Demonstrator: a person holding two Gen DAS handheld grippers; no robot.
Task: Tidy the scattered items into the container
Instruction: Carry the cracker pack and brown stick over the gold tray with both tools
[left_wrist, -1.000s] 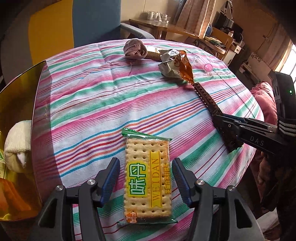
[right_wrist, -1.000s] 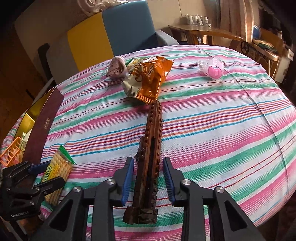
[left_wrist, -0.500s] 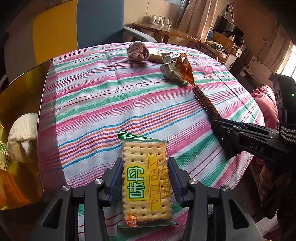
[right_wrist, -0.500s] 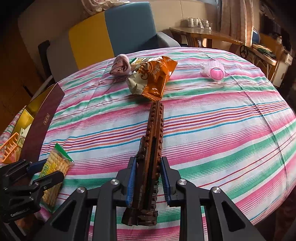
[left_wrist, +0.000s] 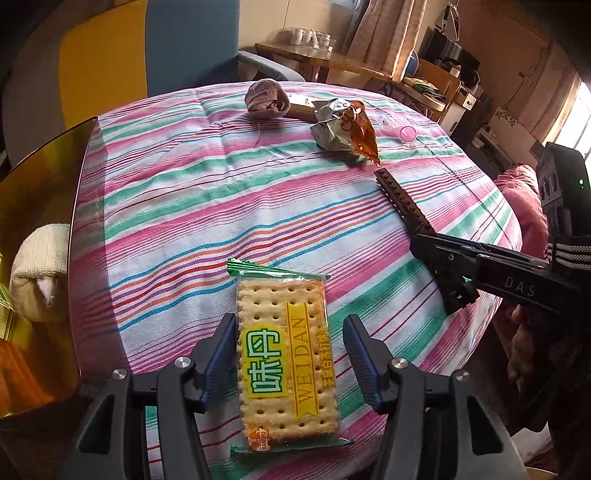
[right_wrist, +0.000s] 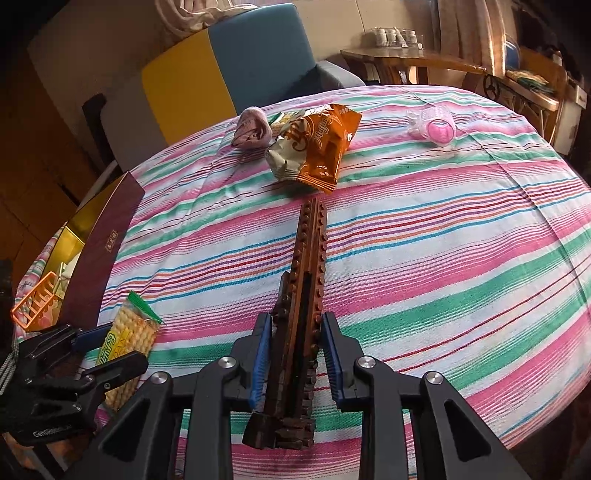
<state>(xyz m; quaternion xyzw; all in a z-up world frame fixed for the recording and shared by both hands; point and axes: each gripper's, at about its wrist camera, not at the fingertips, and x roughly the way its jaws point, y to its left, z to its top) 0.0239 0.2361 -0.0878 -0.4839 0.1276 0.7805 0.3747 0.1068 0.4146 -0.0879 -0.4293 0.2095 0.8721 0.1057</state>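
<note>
Left jaws: on my left gripper (left_wrist: 290, 354) I see both blue pads either side of the cracker packet (left_wrist: 286, 354); the left pad sits against the packet's edge, the right pad shows a narrow strip of cloth between it and the wrapper, so I read them as not clamped.
Right jaws: on my right gripper (right_wrist: 295, 354) the pads press both flanks of the brown brick bar (right_wrist: 301, 314), gripping it near its close end.
Left gripper pose: low and level over the striped tablecloth (left_wrist: 207, 206), fingers pointing toward 12 o'clock along the packet's length.
Right gripper pose: also low, fingers running along the bar toward 12 o'clock; from my left camera it enters at 3 o'clock (left_wrist: 448, 275).
Cracker packet: flat on the cloth at 6 o'clock in my left view; at 8 o'clock in my right view (right_wrist: 127, 341).
Brick bar: its far tip ends just short of the orange snack bag (right_wrist: 314, 147).
Container: gold-lined box (left_wrist: 37, 206) at 9 o'clock in my left view, a white rolled sock (left_wrist: 38, 271) inside.
Other items: a pinkish rolled sock (right_wrist: 251, 127) beside the snack bag at 12 o'clock; a small pink-capped clear bottle (right_wrist: 436, 127) lying at 1 o'clock, well apart from the bag.
</note>
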